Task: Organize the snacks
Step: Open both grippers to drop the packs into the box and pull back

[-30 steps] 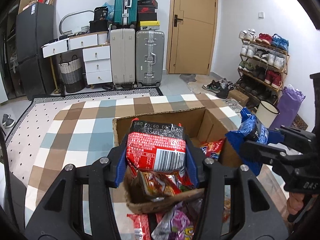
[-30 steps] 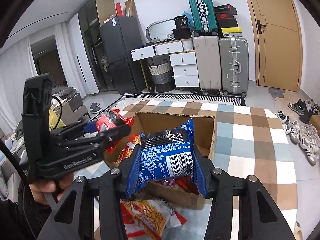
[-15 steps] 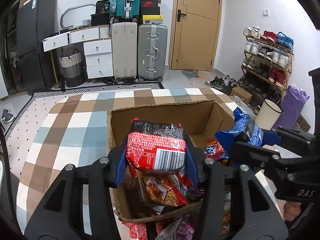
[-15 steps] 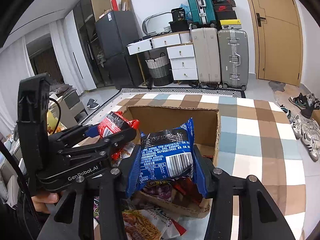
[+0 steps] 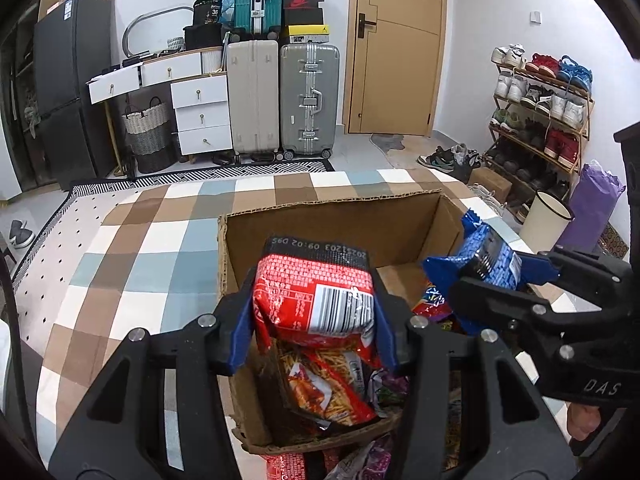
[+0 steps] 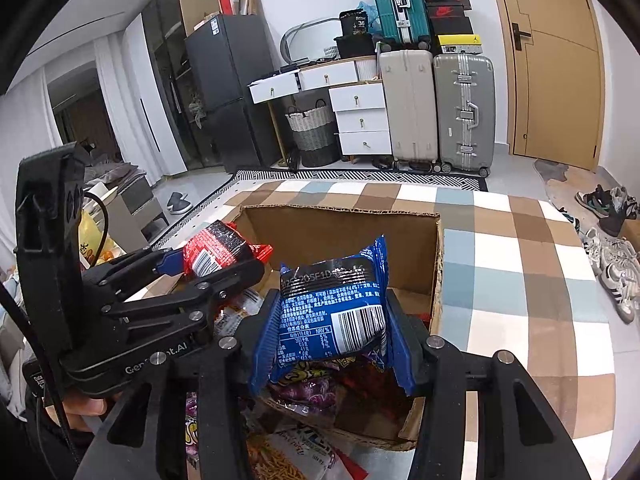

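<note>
Above the cardboard box (image 5: 332, 220), I now have both packets farther in over the opening than a second ago, when they hung nearer its front edge. My left gripper (image 5: 314, 308) has its fingers clamped on the red packet (image 5: 316, 296), over the box's left half. My right gripper (image 6: 332, 320) grips the blue packet (image 6: 334, 308) over the right half, beside the red one. More snacks (image 5: 328, 384) already lie inside the box, and a few sit just outside its front wall on the checked bed cover (image 5: 132, 264). I judge both packets ready to drop.
</note>
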The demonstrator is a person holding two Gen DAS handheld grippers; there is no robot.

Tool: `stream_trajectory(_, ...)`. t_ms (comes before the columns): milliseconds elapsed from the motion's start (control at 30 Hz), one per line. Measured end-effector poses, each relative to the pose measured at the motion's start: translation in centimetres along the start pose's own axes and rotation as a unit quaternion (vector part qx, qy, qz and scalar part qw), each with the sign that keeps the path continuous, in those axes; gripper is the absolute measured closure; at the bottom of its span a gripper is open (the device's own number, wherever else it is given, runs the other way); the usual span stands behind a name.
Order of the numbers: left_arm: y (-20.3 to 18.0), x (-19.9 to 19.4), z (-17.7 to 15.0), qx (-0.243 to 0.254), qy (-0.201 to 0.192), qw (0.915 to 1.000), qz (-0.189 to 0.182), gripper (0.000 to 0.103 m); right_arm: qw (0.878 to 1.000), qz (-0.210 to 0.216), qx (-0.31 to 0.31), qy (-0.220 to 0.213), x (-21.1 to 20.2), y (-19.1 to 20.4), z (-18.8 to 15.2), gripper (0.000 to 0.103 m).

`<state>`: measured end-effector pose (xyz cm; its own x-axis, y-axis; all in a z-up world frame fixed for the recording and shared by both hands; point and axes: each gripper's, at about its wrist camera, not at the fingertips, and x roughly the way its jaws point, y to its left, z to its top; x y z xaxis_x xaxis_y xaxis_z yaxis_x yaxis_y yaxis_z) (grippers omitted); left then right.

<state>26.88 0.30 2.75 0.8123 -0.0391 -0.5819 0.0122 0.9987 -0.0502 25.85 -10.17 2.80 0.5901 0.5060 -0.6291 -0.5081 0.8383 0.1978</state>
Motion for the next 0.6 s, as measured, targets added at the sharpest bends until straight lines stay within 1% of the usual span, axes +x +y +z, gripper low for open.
stream_trajectory(67,0.2,0.1,-0.1,-0.001,0.001,1.0,0.001,0.055,1.0,-0.001,-0.002,-0.007,-0.4,0.1,-0.1,0.05)
stream_trajectory(133,0.3,0.1,-0.1,-0.004,0.004,1.0,-0.002,0.053,1.0,-0.005,-0.005,-0.015,-1.0,0.1,-0.1,0.048)
stream_trajectory(200,0.3,0.0,-0.2,-0.004,0.004,1.0,-0.002,0.044,1.0,-0.011,-0.008,-0.02,-1.6,0.1,0.0,0.046)
stream_trajectory(233,0.3,-0.3,-0.2,-0.004,0.002,1.0,-0.005,0.041,1.0,-0.014,-0.008,-0.023,-2.0,0.0,0.0,0.041)
stream_trajectory(267,0.4,-0.5,-0.2,-0.006,-0.001,1.0,-0.008,0.032,0.999,-0.017,-0.006,-0.027,-2.3,-0.1,0.0,0.037)
stream_trajectory(300,0.3,-0.8,-0.2,-0.006,-0.003,0.9999,-0.01,0.022,0.999,-0.019,-0.004,-0.031,-2.8,-0.2,0.0,0.029)
stream_trajectory(333,0.2,-1.4,-0.2,-0.006,-0.006,0.9999,-0.01,0.017,0.999,-0.018,-0.003,-0.035,-3.3,-0.3,-0.1,0.026)
stream_trajectory(367,0.1,-1.8,-0.1,-0.005,-0.009,0.9999,-0.012,0.014,0.999,-0.017,-0.003,-0.038,-3.7,-0.3,-0.1,0.02)
stream_trajectory(400,0.1,-2.3,-0.1,-0.004,-0.012,0.9998,-0.016,0.013,0.999,-0.018,-0.002,-0.042,-4.2,-0.4,-0.2,0.013)
stream_trajectory(433,0.0,-2.6,-0.1,-0.004,-0.013,0.9997,-0.019,0.011,0.999,-0.022,0.0,-0.047,-4.8,-0.4,-0.3,0.009)
stream_trajectory(467,0.0,-3.0,-0.2,-0.003,-0.014,0.9997,-0.022,0.003,0.998,-0.022,0.002,-0.051,-5.2,-0.4,-0.4,0.006)
stream_trajectory(500,0.0,-3.5,-0.3,-0.004,-0.016,0.9996,-0.023,0.001,0.998,-0.018,0.003,-0.053,-5.8,-0.4,-0.5,0.002)
stream_trajectory(600,-0.1,-4.9,-0.5,-0.003,-0.018,0.9996,-0.024,0.0,0.998,-0.025,0.002,-0.058,-7.0,-0.2,-0.8,0.0)
